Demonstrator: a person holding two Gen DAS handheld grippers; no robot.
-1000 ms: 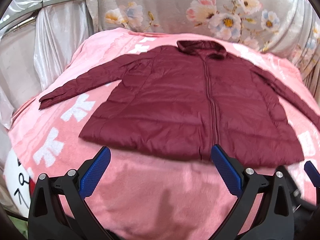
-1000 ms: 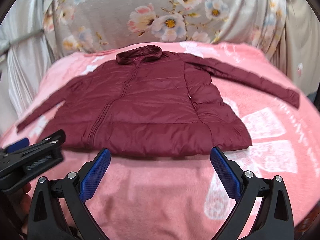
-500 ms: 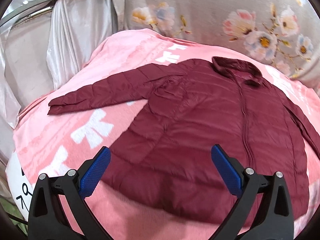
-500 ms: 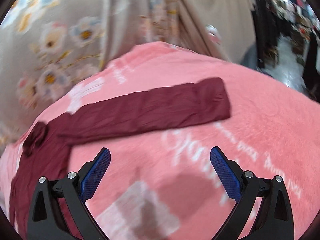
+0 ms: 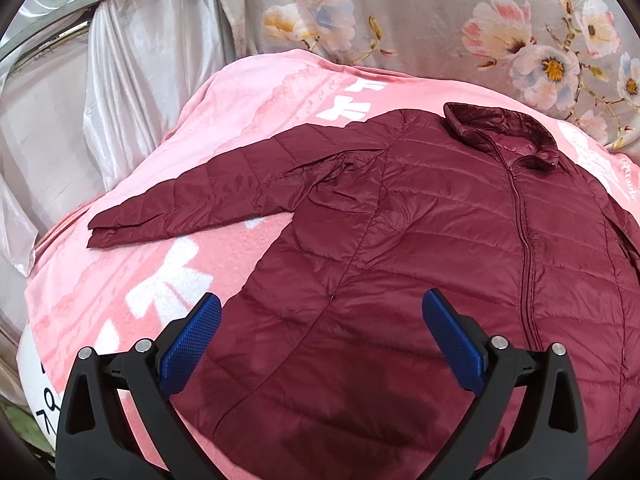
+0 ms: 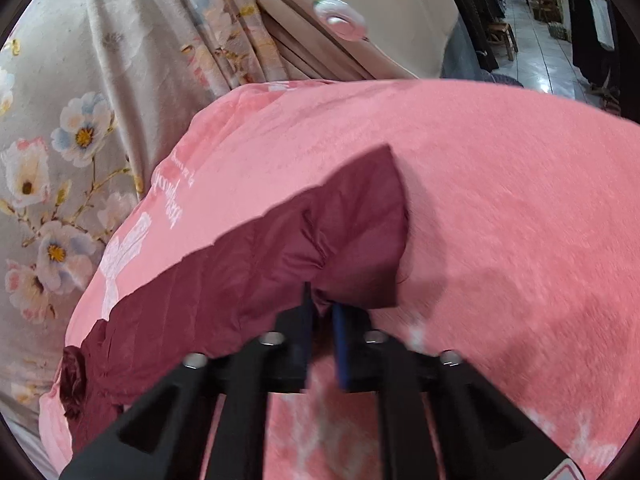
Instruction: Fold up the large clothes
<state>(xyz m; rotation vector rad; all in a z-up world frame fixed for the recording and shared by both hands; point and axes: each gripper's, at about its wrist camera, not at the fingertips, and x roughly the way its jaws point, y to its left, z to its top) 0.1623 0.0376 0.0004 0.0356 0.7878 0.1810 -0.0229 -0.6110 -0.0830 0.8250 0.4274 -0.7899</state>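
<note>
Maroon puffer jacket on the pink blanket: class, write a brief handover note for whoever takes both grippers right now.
Right gripper: jaws have just been closing and now pinch the cuff end of one sleeve.
Left gripper: open, empty, hovering over the lower front of the maroon puffer jacket.
Jacket: spread face up on the pink blanket, zipped, collar toward the floral curtain; the other sleeve lies stretched out flat.
Done: one sleeve gripped; no fold made yet.
Left: probably fold both sleeves across the body, then fold the body.
</note>
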